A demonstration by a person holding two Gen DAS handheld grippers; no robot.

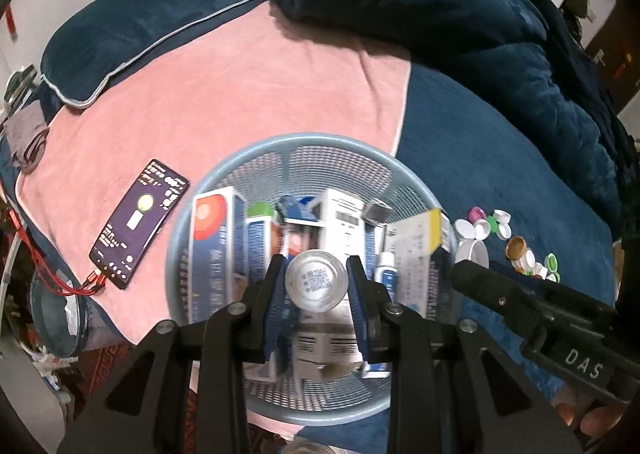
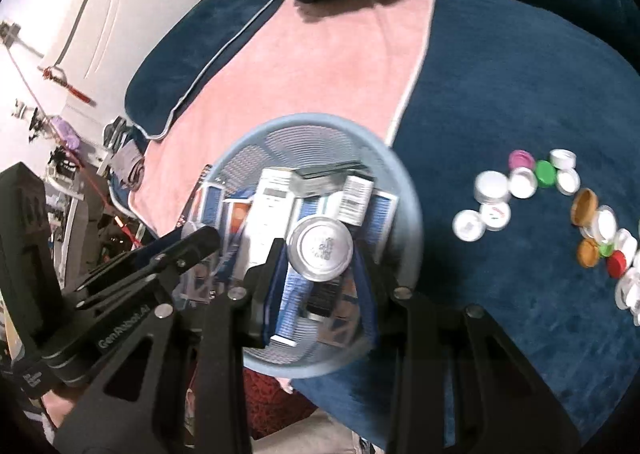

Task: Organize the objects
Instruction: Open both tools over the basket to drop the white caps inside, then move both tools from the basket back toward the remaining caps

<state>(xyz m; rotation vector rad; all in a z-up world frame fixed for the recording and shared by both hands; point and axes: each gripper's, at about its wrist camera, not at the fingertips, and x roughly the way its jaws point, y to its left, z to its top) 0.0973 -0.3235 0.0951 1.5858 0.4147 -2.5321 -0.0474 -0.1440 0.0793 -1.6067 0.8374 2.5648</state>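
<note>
A round light-blue mesh basket (image 1: 224, 169) stands on the bed and holds several upright medicine boxes (image 1: 216, 221). My left gripper (image 1: 317, 268) hangs over it, shut on a round silver tin (image 1: 316, 282) with a QR code on its end. In the right wrist view my right gripper (image 2: 320, 260) is shut on a similar round silver tin (image 2: 320, 244) above the same basket (image 2: 404, 189). Each view also shows the other gripper alongside: the right gripper (image 1: 464, 274) and the left gripper (image 2: 206, 238); from these side views their jaws cannot be read.
A lit phone (image 1: 138, 221) with red cables lies on the pink towel (image 1: 240, 85) left of the basket. Several loose bottle caps (image 2: 520, 185) are scattered on the dark blue blanket (image 2: 500, 93) to the right. Pillows and a bunched duvet (image 1: 460, 21) lie behind.
</note>
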